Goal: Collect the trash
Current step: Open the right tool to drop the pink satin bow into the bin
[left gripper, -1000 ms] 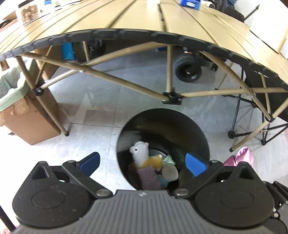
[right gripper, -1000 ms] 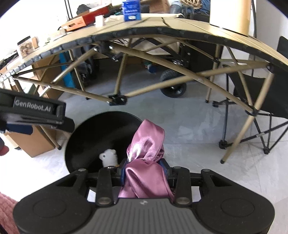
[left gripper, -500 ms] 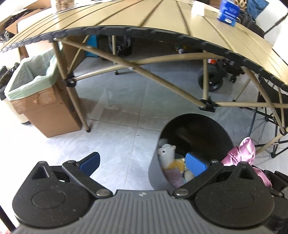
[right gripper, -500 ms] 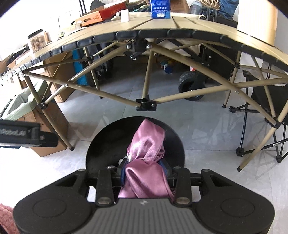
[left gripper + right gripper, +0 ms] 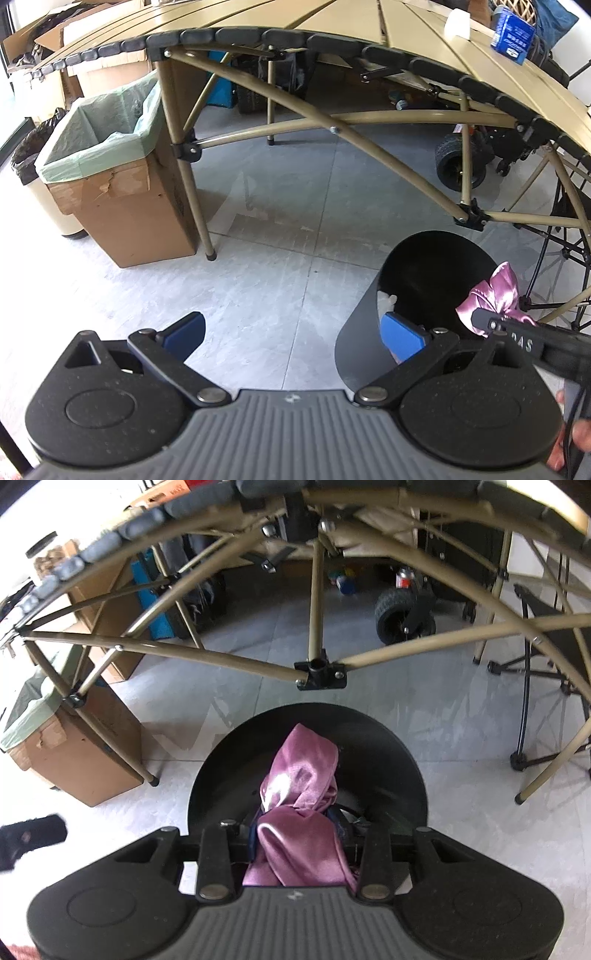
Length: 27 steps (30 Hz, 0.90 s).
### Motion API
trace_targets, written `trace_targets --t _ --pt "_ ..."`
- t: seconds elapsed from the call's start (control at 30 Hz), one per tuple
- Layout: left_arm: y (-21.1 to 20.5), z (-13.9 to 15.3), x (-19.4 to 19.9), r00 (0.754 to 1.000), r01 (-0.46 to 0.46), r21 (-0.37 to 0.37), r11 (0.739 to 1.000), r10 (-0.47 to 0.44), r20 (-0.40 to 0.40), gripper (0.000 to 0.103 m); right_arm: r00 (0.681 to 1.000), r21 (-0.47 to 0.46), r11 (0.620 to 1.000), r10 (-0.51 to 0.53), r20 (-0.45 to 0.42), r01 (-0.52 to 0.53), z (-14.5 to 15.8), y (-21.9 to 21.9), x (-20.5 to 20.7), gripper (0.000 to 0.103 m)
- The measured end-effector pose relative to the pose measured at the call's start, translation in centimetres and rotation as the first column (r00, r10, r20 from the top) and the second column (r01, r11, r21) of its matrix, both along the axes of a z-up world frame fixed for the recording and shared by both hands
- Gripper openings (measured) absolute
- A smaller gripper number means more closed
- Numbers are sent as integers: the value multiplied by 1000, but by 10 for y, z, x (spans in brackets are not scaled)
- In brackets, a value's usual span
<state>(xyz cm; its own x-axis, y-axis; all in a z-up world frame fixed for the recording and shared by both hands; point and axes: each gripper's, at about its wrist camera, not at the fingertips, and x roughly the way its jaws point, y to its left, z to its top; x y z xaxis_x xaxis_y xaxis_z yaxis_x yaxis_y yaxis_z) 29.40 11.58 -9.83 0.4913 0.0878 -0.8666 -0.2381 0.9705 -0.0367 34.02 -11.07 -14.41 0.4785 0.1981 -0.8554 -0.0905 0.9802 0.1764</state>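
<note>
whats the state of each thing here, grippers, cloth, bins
left gripper: open, empty, beside the black bin
right gripper: shut on the pink cloth, over the black bin
pink cloth: bunched, held above the bin mouth, not dropped
black bin: upright, open top, items inside
cardboard box: upright, open, lined with a green bag

right claw (image 5: pixel 299 843) clamped on pink satin cloth (image 5: pixel 301 805) | above black bin (image 5: pixel 399 760)

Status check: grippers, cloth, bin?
Left gripper open, empty. Right gripper shut on pink cloth, held over black bin. Nothing between cloth and bin opening.
</note>
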Motion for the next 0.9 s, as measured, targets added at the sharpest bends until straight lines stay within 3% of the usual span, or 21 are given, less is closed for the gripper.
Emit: trace_targets --t 0.43,0.57,0.63,0.7,0.9 --pt "10 -9 1 999 -25 7 1000 25 -35 103 999 -34 999 -9 -46 8 -17 7 15 36" --pt "11 -11 2 999 -27 10 1000 27 -42 103 998 -36 999 -11 -54 9 -19 3 16 43" --pt "10 -11 2 999 -26 11 1000 26 -44 103 999 -39 999 0 -53 -2 -19 3 16 52" --pt "10 -12 2 999 -23 14 1000 24 -45 103 999 -47 999 0 -49 -2 -19 5 15 85" --pt "10 -13 2 999 -22 19 1000 23 -49 103 999 -46 998 -36 -36 35 -18 -1 16 91"
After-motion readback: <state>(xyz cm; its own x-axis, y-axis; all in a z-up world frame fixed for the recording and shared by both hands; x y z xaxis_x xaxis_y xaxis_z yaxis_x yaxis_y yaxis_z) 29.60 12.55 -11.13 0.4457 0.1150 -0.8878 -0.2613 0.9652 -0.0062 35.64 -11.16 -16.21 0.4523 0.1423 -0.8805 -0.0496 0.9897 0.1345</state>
